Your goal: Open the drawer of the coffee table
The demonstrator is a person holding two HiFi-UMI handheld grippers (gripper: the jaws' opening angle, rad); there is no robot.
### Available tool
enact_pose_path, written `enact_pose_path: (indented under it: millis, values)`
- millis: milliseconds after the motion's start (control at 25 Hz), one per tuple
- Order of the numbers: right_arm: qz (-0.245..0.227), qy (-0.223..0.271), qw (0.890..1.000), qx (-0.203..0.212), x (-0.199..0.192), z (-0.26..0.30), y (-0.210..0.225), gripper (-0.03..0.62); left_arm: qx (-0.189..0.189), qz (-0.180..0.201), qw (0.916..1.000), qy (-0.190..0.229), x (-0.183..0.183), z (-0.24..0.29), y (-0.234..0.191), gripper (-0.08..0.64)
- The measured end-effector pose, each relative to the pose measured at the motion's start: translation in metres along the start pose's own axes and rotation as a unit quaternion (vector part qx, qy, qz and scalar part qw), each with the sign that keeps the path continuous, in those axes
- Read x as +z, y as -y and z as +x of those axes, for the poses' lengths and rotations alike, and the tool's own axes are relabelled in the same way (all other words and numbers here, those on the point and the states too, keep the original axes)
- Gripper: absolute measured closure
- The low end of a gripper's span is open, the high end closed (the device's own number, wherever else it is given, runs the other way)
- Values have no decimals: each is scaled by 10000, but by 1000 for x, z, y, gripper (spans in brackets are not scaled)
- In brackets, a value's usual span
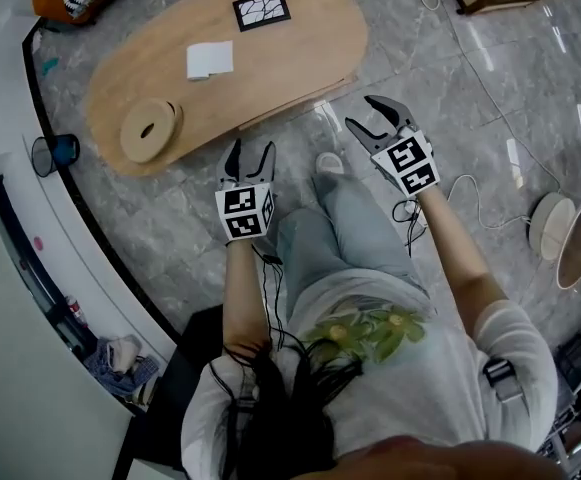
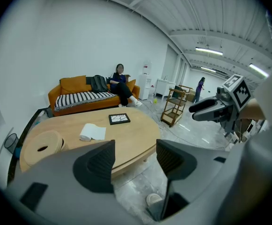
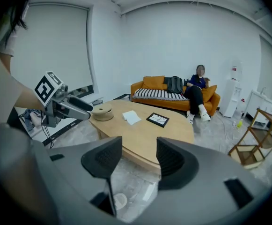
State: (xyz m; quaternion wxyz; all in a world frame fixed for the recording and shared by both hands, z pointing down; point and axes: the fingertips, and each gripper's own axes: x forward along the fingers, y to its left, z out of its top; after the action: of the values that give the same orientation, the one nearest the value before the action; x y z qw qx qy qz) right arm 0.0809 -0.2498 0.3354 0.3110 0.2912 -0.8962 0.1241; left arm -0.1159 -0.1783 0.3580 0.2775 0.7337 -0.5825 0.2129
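The light wooden coffee table (image 1: 290, 58) with a rounded top stands on the grey stone floor ahead of me. Its near edge (image 1: 305, 96) shows a second layer under the top, and I make out no handle. My left gripper (image 1: 251, 153) hovers open just short of that edge with nothing between its jaws. It also shows in its own view (image 2: 135, 146), with the table (image 2: 126, 135) beyond. My right gripper (image 1: 358, 110) is open and empty off the table's near right end. Its own view (image 3: 139, 146) looks over the table (image 3: 140, 135).
On the table lie a round wooden disc (image 1: 150, 128), a white folded sheet (image 1: 210, 60) and a black frame (image 1: 262, 10). A person (image 2: 121, 86) sits on an orange sofa (image 2: 75, 95) behind. A wooden trolley (image 2: 173, 107), floor cables (image 1: 480, 198) and a dark bin (image 1: 52, 152) stand around.
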Motion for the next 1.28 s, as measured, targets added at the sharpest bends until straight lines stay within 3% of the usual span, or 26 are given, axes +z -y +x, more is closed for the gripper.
enact_pose_path:
  millis: [480, 920, 1280]
  values:
    - [-20, 86, 9999, -89, -73, 57, 18, 360, 83, 87, 9999, -5, -74, 56, -29, 282]
    - [-307, 239, 9991, -191, -135, 126, 33, 356, 302, 142, 9990, 305, -131, 108, -66, 276]
    - [-445, 459, 9965, -533, -185, 169, 68, 329, 403, 280, 9967, 640, -175, 152, -89, 268]
